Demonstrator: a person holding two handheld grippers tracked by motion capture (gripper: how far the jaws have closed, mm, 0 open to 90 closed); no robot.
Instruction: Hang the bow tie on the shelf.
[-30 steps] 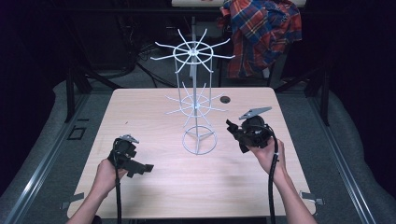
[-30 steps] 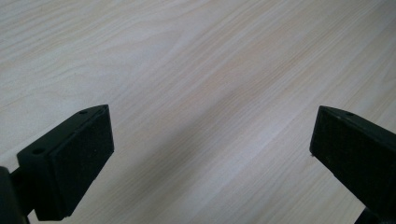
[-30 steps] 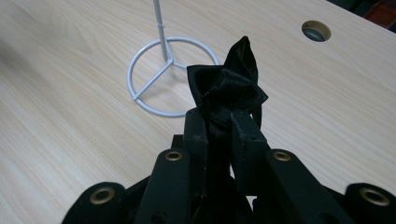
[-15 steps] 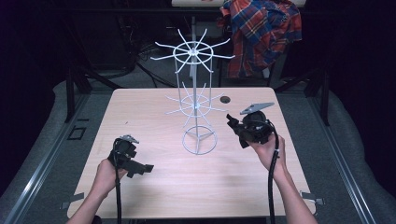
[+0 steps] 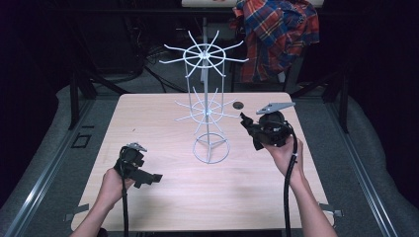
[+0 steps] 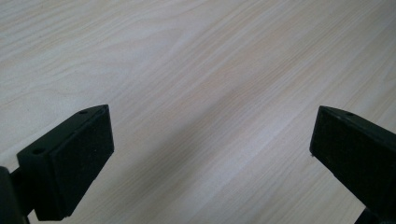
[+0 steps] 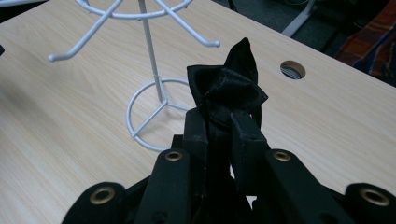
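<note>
Black satin bow [image 7: 231, 93] clamped in the right gripper [image 7: 219, 123], held above the surface [image 5: 163, 118].
It hangs just right of the white wire rack [image 5: 207, 111]; the left gripper [image 6: 210, 154], near the front-left, has fingers [image 6: 74, 158] spread wide, empty.

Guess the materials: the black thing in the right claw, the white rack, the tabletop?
Black bow: looks like satin fabric, going by its soft folds and dull sheen; the right claw is shut on it.
White rack: thin wire, probably metal with a white coating; smooth and even, with rounded prong tips.
Table: pale wood grain, matte; could be laminate or veneer, can't tell which.
</note>
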